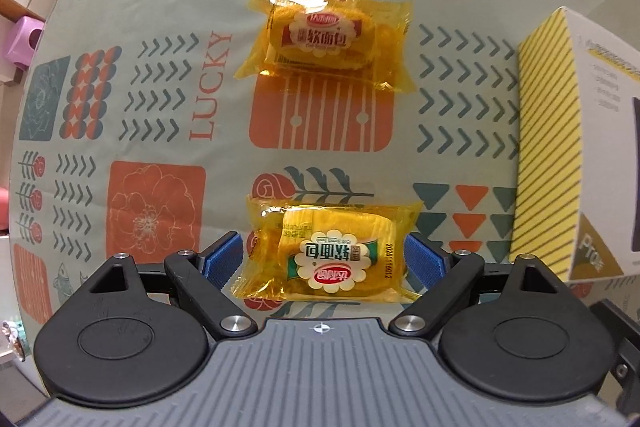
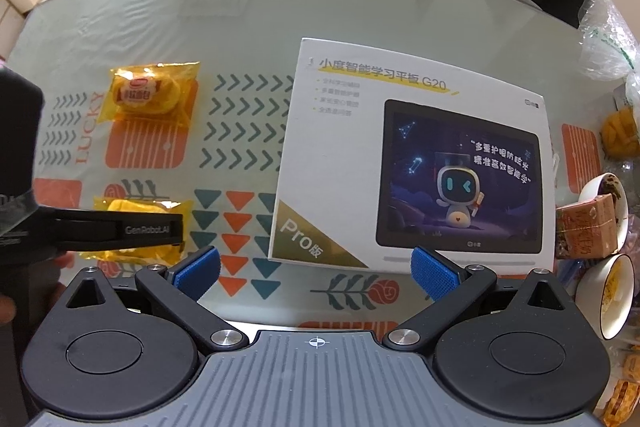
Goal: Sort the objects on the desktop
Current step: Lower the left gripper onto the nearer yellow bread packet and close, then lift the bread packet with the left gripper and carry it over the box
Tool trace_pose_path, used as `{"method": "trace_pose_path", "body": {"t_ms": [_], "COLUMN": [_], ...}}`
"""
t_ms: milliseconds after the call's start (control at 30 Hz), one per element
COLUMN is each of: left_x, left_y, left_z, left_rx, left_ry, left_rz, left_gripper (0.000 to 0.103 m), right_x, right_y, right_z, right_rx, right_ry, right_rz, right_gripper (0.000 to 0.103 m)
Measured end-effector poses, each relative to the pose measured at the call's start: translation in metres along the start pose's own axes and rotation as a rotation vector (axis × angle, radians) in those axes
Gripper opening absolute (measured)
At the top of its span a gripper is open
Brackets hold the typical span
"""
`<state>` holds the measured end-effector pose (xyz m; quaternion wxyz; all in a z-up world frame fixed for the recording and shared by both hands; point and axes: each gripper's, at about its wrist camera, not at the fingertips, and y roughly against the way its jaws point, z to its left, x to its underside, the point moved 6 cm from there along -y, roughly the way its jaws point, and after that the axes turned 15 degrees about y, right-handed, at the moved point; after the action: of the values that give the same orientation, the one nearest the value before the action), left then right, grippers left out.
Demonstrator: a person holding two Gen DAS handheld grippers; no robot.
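Here our left gripper (image 1: 323, 259) straddles the near bread packet (image 1: 330, 253), pads spread and not yet pinching it. Our right gripper (image 2: 316, 273) hangs open before the tablet box (image 2: 412, 155). The far bread packet (image 1: 326, 43) lies beyond. Two bowls (image 2: 612, 291) at right hold food scraps.

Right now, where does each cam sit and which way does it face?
Left wrist: behind the open left tongs, looking down-forward at the near bread packet between its pads; far bread packet beyond.
Right wrist: behind the open right tongs, facing the tablet box; the left tongs' arm intrudes.
Shared: both packets, box, tablecloth.
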<state>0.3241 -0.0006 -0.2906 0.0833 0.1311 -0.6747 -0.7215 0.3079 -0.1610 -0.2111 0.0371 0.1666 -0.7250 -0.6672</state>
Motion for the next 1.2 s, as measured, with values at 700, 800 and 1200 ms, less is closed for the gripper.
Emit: {"method": "trace_pose_path", "body": {"t_ms": [700, 800, 1200], "left_x": [0.001, 0.001, 0.011], "left_y": [-0.033, -0.037, -0.031], "left_z": [-0.003, 0.004, 0.001], "left_rx": [0.003, 0.049, 0.059], "left_ry": [0.003, 0.061, 0.043], "left_rz": [0.039, 0.069, -0.001], "left_gripper": [0.103, 0.103, 0.103], "right_x": [0.0, 0.0, 0.001], "right_y": [-0.005, -0.005, -0.001], "right_z": [-0.004, -0.003, 0.001], "right_rx": [-0.013, -0.015, -0.02], "right_ry": [-0.011, -0.012, -0.003], "right_rz": [0.005, 0.004, -0.003], "right_gripper": [0.102, 0.102, 0.102]}}
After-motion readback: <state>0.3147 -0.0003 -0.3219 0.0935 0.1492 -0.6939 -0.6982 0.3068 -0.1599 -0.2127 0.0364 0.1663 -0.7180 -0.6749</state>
